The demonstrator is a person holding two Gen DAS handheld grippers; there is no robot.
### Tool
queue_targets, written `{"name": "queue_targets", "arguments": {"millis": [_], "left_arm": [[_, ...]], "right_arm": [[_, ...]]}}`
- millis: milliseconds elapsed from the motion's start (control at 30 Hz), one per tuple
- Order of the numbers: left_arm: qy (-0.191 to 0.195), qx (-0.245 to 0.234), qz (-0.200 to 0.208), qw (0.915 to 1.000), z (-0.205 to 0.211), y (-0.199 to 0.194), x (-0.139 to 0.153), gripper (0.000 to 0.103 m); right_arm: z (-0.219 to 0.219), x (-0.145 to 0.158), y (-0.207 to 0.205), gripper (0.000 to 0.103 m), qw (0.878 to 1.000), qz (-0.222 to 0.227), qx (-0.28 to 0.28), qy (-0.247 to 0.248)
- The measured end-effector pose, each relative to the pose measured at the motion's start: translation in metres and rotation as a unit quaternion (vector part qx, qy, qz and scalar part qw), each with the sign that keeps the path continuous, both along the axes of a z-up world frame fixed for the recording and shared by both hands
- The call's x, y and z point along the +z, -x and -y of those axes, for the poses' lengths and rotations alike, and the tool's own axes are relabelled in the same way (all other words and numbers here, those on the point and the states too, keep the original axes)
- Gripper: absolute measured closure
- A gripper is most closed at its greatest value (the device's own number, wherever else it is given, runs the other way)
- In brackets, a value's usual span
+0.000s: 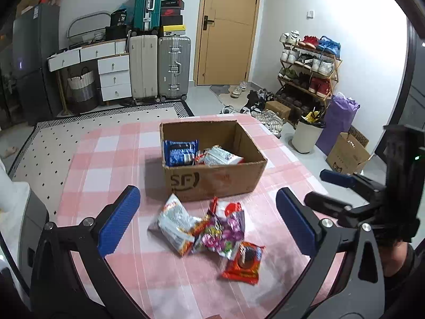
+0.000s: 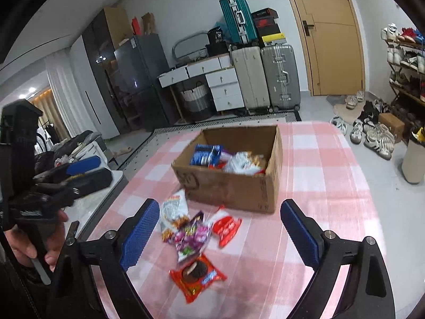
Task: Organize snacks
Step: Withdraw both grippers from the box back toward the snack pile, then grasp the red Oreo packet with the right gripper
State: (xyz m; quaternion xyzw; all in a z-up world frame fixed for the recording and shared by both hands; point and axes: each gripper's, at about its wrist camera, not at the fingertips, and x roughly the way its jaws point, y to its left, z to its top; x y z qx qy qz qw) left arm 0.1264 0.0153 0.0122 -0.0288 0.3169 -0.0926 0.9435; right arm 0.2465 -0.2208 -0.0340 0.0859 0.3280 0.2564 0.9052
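Nearest the cameras, the left gripper (image 1: pixel 207 220) hangs over the pink checked tablecloth (image 1: pixel 111 164) with its blue pads spread wide and nothing between them. The right gripper (image 2: pixel 220 228) stands likewise, wide apart and empty above the cloth. In the left wrist view the right gripper shows at the right rim, over the table's right edge; in the right wrist view the left one is seen at the left rim, held by a hand (image 2: pixel 32 242) beyond the table's left edge.

Between and just ahead of the pads lies a loose heap of snacks: an orange cookie packet (image 1: pixel 243 264) closest, a purple candy bag (image 1: pixel 223 234) touching it, a white-and-orange bag (image 1: pixel 175 226) on the left overlapping the purple one, and a red packet (image 2: pixel 228 227) beside them toward the box. Bare cloth lies open on both sides of the heap and in front of it.

Just beyond stands an open cardboard box (image 1: pixel 220 183), its near wall close to the heap. Inside, a blue packet (image 1: pixel 180 152) leans at the left and a white-and-red bag (image 1: pixel 220 156) lies beside it; the box's right half looks bare. Cloth runs free left of the box to the table's edge, and a narrower strip on its right.

Farther off, past the table's far edge, come a patterned rug (image 1: pixel 79 125), suitcases (image 1: pixel 159 66), a wooden door (image 1: pixel 228 26) and a shoe rack (image 1: pixel 308 66).
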Motion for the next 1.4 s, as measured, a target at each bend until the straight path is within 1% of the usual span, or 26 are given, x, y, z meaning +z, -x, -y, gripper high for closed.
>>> {"name": "queue_targets", "arguments": {"millis": [33, 200, 300, 367, 500, 600, 700, 733, 900, 1067, 1133, 1200, 1267, 1400], "left_arm": [[0.001, 0.0, 0.0, 1.0, -0.001, 0.006, -0.001, 0.001], [0.014, -0.001, -0.009, 0.9999, -0.01, 0.035, -0.016, 0.001], [0.025, 0.006, -0.014, 0.9996, -0.017, 0.048, -0.025, 0.001], [0.03, 0.009, -0.02, 0.9993, -0.021, 0.052, -0.033, 0.001], [0.033, 0.015, -0.031, 0.9989, -0.027, 0.061, -0.05, 0.001], [0.028, 0.011, -0.042, 0.9987, -0.027, 0.061, -0.063, 0.001], [0.01, 0.01, -0.055, 0.9984, -0.024, 0.06, -0.076, 0.001], [0.011, 0.01, -0.057, 0.9983, -0.024, 0.06, -0.079, 0.001], [0.034, 0.012, -0.078, 0.9963, -0.03, 0.053, -0.101, 0.001], [0.034, 0.003, -0.104, 0.994, -0.028, 0.043, -0.125, 0.001], [0.034, 0.002, -0.107, 0.9937, -0.028, 0.042, -0.129, 0.001], [0.037, 0.003, -0.111, 0.9931, -0.029, 0.04, -0.136, 0.001], [0.039, 0.003, -0.117, 0.9923, -0.03, 0.036, -0.142, 0.001], [0.045, 0.005, -0.125, 0.9912, -0.034, 0.028, -0.152, 0.001]], "right_arm": [[-0.002, -0.003, 0.005, 0.002, 1.0, -0.002, 0.0, 0.002], [-0.011, -0.018, 0.02, 0.001, 1.0, -0.017, 0.0, 0.015], [-0.019, -0.029, 0.028, 0.001, 0.999, -0.022, 0.008, 0.028], [-0.023, -0.036, 0.033, 0.001, 0.999, -0.028, 0.011, 0.035], [-0.028, -0.052, 0.036, 0.001, 0.998, -0.049, 0.016, 0.032], [-0.034, -0.064, 0.036, 0.001, 0.997, -0.067, 0.022, 0.033], [-0.039, -0.078, 0.033, 0.001, 0.995, -0.094, 0.036, 0.015], [-0.041, -0.083, 0.032, 0.001, 0.994, -0.102, 0.04, 0.007], [-0.048, -0.102, 0.025, 0.001, 0.991, -0.13, 0.044, -0.003], [-0.057, -0.116, 0.018, 0.001, 0.989, -0.141, 0.048, -0.002], [-0.06, -0.121, 0.014, 0.001, 0.988, -0.145, 0.045, 0.001], [-0.064, -0.126, 0.011, 0.003, 0.988, -0.149, 0.045, 0.007], [-0.07, -0.13, 0.007, 0.013, 0.987, -0.153, 0.044, 0.016], [-0.082, -0.138, 0.0, 0.014, 0.985, -0.162, 0.056, 0.02]]}}
